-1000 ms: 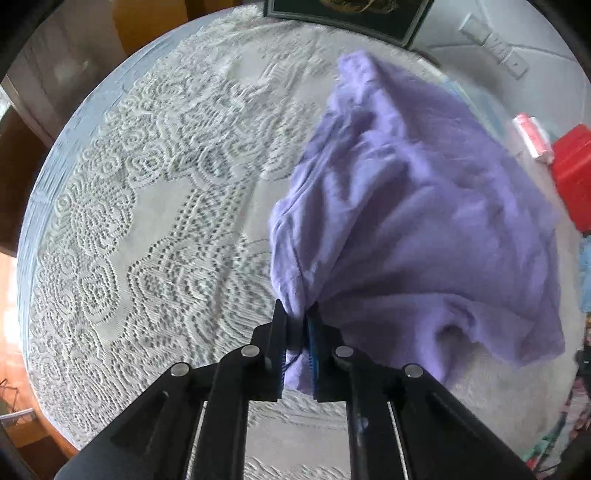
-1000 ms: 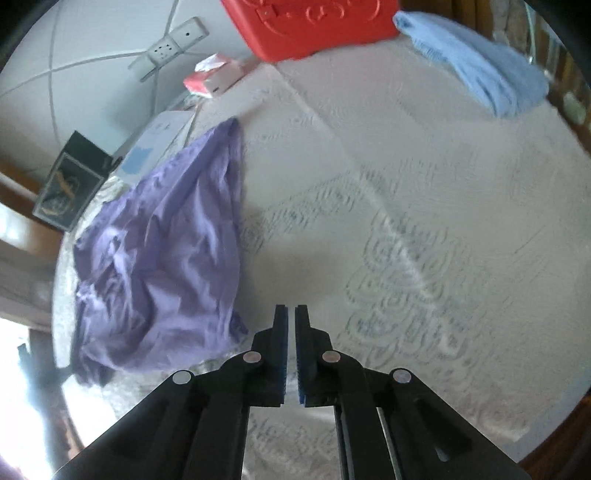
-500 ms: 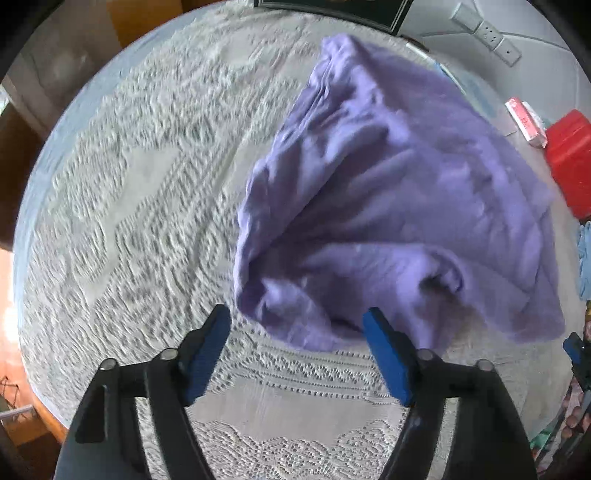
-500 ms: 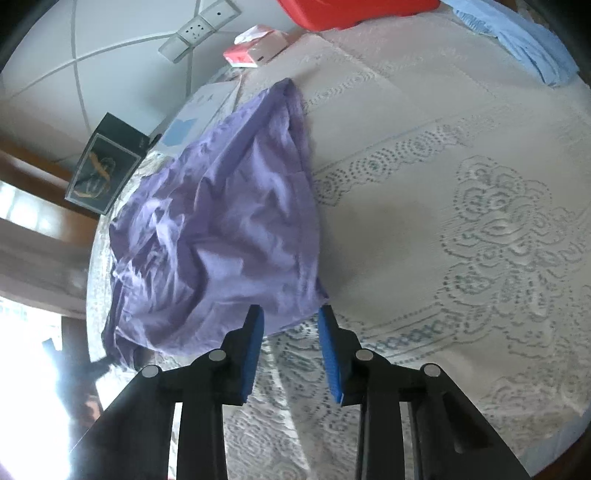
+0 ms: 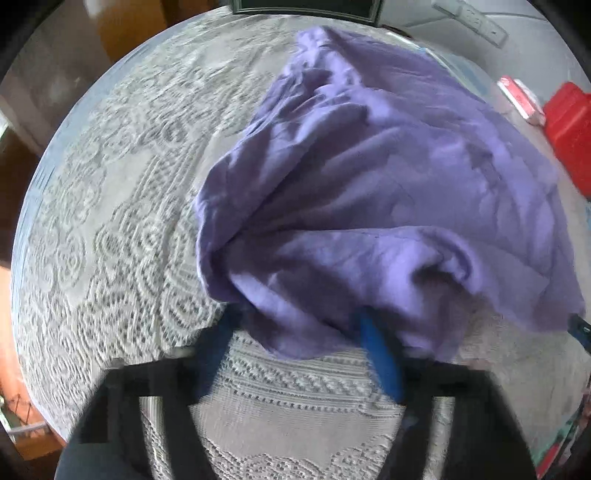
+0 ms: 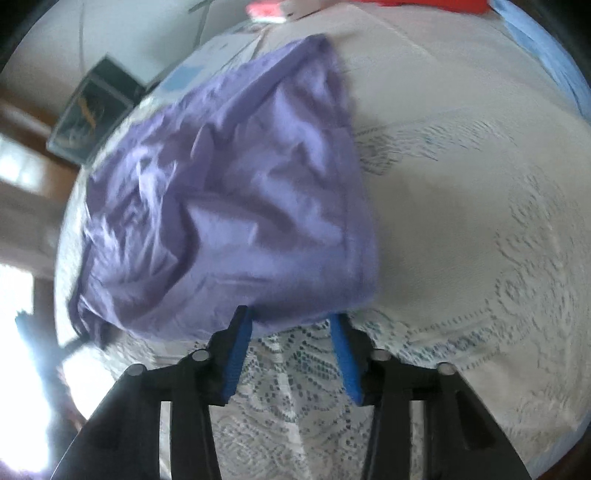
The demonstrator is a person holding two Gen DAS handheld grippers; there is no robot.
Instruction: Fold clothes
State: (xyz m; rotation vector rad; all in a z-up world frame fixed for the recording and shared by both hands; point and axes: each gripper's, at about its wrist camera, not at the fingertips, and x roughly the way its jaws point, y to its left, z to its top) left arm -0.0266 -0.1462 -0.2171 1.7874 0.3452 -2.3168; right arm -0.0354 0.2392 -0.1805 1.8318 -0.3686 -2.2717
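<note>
Purple garment point(image 5: 369, 184) lies crumpled on lace cloth point(image 5: 122, 229), long axis approx 12–6 o'clock, near hem at both claws. Left gripper point(image 5: 295, 332) & right gripper point(image 6: 291, 328): jaws apart astride hem, closing. Bare lace at 9 o'clock; red box point(image 5: 569, 125) at 2.

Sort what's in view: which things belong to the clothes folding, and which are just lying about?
In the job: purple garment; lace tablecloth it lies on.
Lying about: red container; red-and-white pack; framed picture; power strip; light blue cloth, perhaps awaiting folding.
</note>
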